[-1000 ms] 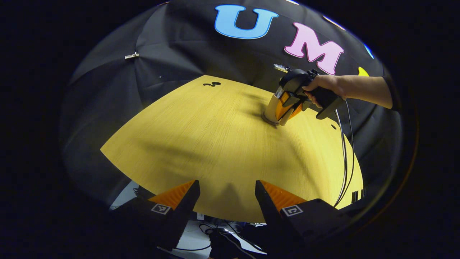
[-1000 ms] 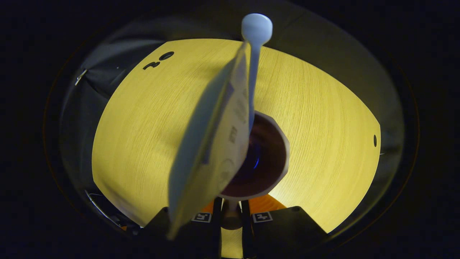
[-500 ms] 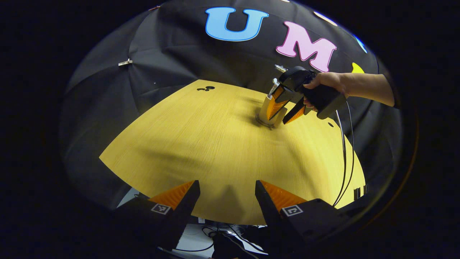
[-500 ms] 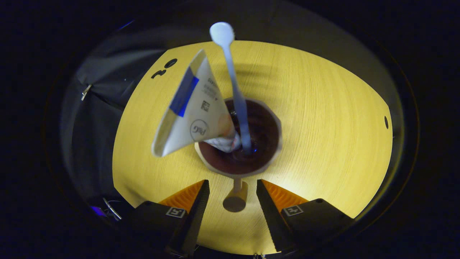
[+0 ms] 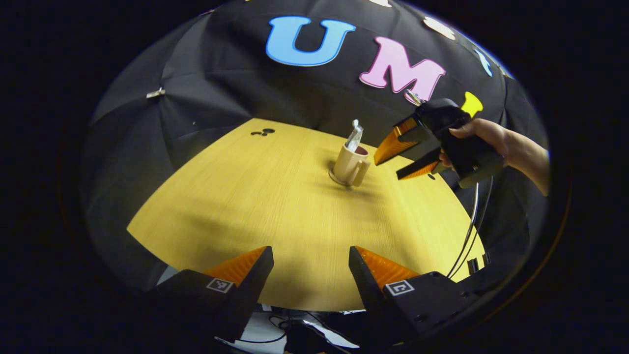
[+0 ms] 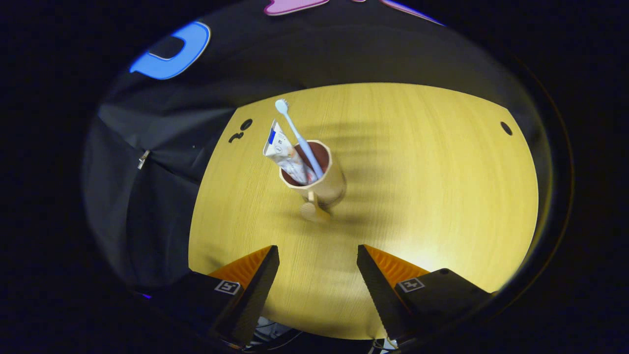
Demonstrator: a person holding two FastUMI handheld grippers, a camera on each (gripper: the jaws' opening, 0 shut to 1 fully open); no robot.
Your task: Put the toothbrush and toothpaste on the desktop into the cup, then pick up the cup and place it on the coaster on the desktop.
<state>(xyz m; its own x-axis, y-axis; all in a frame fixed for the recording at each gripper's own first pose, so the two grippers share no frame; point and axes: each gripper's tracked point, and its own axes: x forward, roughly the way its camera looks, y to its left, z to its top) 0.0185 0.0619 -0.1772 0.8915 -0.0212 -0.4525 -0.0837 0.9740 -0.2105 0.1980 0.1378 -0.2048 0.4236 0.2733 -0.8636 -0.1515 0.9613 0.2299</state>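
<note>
A beige cup (image 5: 350, 166) stands upright on a thin round coaster (image 5: 336, 178) at the far middle of the wooden table (image 5: 255, 206). A toothpaste tube (image 5: 354, 135) sticks out of it. In the right gripper view the cup (image 6: 322, 184) holds a pale blue toothbrush (image 6: 296, 132) and the toothpaste tube (image 6: 282, 155), with its handle (image 6: 309, 210) turned toward the camera. My right gripper (image 5: 387, 170), held by a hand (image 5: 484, 135), hangs open just right of the cup, apart from it. Its own view shows it open (image 6: 318, 250). My left gripper (image 5: 309, 253) is open at the near table edge.
Small dark holes (image 5: 262, 132) mark the table's far left, and another hole (image 6: 506, 129) lies near its edge. Cables (image 5: 469, 231) hang from the right gripper along the table's right side. Black cloth walls close in behind the table.
My right gripper has opened, let go of the cup's handle and drawn back up and to the right. The cup now stands free on the coaster. The left gripper has barely moved.
</note>
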